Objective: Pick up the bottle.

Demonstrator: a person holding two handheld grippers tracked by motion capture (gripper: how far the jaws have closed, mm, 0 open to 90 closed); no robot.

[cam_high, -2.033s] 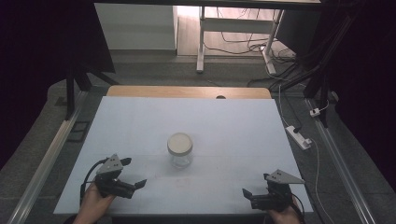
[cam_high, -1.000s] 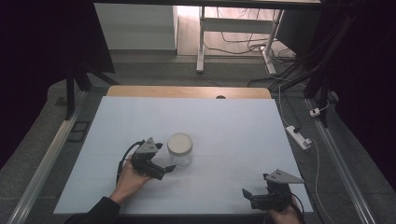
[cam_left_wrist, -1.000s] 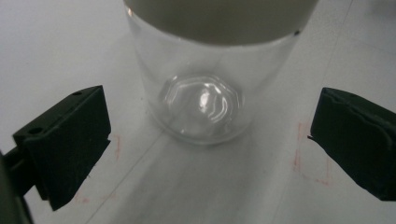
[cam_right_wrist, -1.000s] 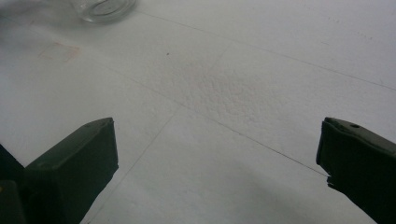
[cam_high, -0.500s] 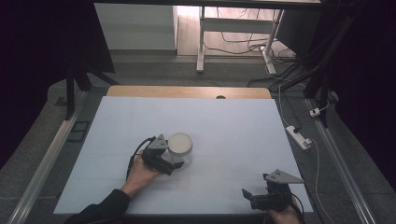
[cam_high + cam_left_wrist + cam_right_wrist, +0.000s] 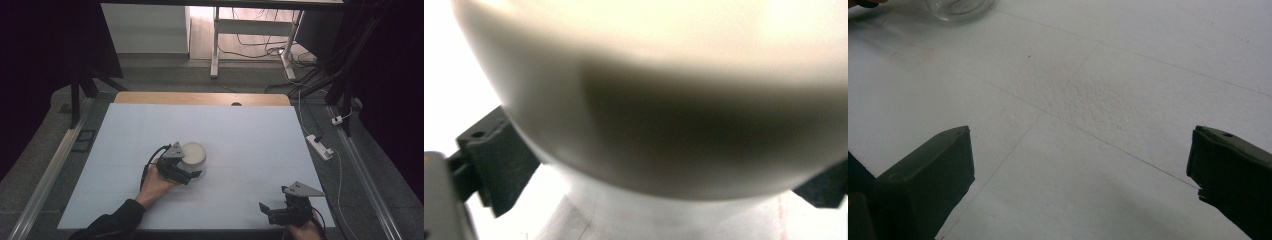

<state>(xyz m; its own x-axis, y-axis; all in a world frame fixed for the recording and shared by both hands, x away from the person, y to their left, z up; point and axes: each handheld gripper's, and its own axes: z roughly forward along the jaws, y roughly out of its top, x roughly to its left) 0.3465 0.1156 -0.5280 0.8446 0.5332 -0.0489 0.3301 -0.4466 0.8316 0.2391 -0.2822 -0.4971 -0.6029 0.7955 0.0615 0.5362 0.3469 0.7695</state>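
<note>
From my feed, the white foam board (image 6: 260,135) spreads under and ahead of both grippers, and there are faint seam lines crossing it just past the right gripper (image 6: 280,214). Beyond the left gripper (image 6: 186,173), at the far end, a strip of wooden tabletop (image 6: 165,98) pokes out with a small dark hole (image 6: 236,104) in it. Off to the right gripper's outer side, a white power strip (image 6: 320,147) lies on the grey floor. Way past everything I can see white desk legs (image 6: 215,47) and tangled cables (image 6: 260,45).

Light falls bright on my white table (image 6: 240,130), darkness all around it. Close against my left camera, the jar lid (image 6: 664,90) is blurred, shadowed underneath.
</note>
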